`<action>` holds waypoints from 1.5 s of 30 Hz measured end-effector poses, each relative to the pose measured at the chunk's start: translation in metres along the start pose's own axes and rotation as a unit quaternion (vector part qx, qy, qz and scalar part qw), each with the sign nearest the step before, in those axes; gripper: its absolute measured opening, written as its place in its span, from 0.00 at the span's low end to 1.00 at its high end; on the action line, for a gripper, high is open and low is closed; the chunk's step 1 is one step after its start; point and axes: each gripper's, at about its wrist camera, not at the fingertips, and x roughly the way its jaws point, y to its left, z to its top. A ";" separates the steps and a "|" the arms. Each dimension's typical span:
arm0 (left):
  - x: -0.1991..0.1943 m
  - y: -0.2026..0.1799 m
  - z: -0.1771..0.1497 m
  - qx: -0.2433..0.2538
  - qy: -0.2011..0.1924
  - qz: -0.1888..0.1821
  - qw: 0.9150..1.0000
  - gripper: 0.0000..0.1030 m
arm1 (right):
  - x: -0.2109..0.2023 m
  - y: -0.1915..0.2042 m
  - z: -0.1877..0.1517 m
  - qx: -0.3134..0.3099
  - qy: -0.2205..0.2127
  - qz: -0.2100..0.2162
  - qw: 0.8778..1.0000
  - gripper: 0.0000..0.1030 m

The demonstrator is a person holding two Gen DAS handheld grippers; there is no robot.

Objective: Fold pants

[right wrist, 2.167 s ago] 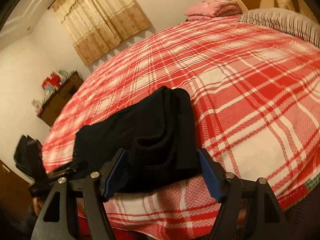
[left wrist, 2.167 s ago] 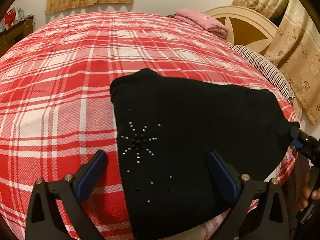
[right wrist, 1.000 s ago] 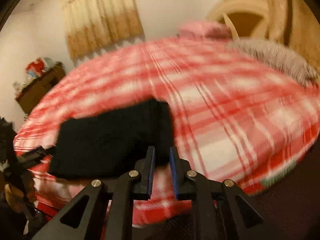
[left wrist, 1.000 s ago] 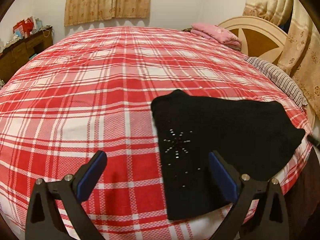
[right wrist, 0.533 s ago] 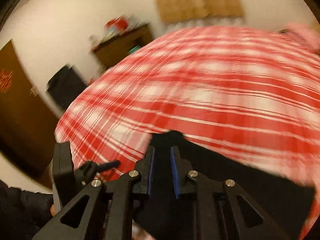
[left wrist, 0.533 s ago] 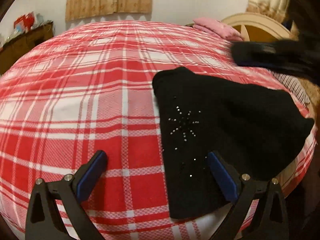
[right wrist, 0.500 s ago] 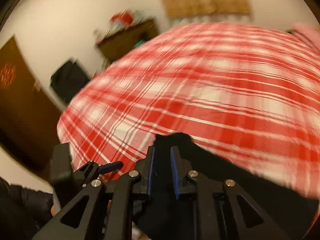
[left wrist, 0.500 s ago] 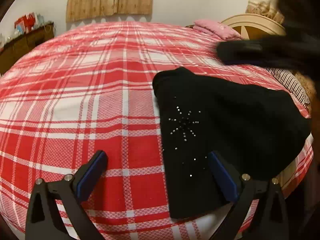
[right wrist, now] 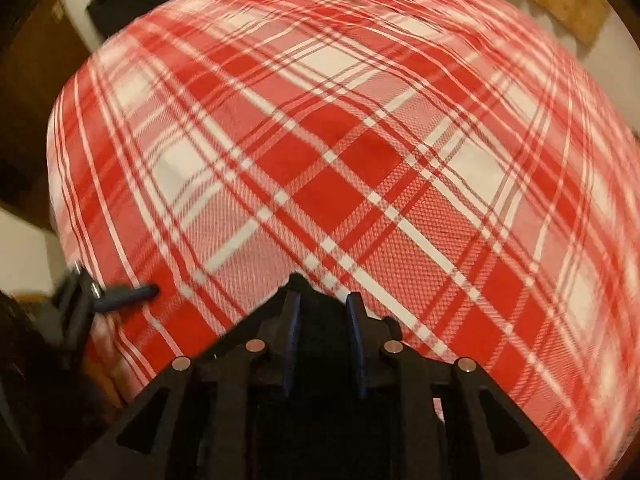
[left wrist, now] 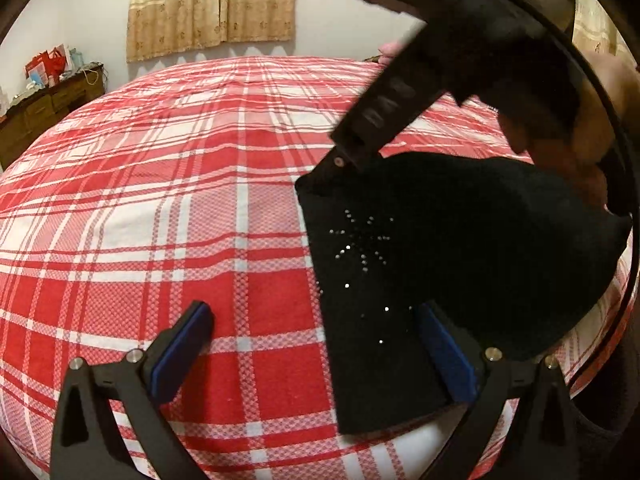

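Note:
Black folded pants [left wrist: 460,248] with a star of small studs lie on the red plaid bed [left wrist: 160,200], near its right front edge. My left gripper [left wrist: 314,312] hangs open above the pants' near left edge, one finger over plaid, the other over black cloth. My right gripper [left wrist: 338,162] comes down steeply onto the pants' far left corner. In the right wrist view its jaws [right wrist: 324,298] are opening a little, with that black corner [right wrist: 318,344] between them and the pads not pressing on it. One left gripper finger [right wrist: 128,293] shows at the left.
A person's hand [left wrist: 592,152] holds the right gripper at the upper right. A curtained window [left wrist: 208,4] and a wooden dresser [left wrist: 44,108] stand behind the bed. The bed's edge drops off just behind the pants' near side.
My right gripper swung from the pants' right end across to their far left corner, tipped downward, and its jaws widened slightly. My left gripper stayed open and sank a little.

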 end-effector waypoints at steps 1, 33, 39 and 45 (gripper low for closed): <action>-0.001 -0.002 -0.002 0.000 -0.001 0.003 1.000 1.00 | 0.004 -0.006 0.003 0.017 0.005 -0.004 1.000 0.35; -0.004 -0.009 0.051 -0.011 -0.007 -0.058 0.998 1.00 | -0.136 -0.111 -0.282 0.407 -0.256 -0.100 0.871 0.57; 0.020 -0.004 0.035 -0.069 0.053 -0.065 0.994 1.00 | -0.107 -0.107 -0.315 0.440 -0.272 -0.092 0.851 0.59; 0.017 -0.017 0.032 -0.035 0.061 -0.036 0.997 1.00 | -0.105 -0.083 -0.320 0.444 -0.286 -0.125 0.840 0.61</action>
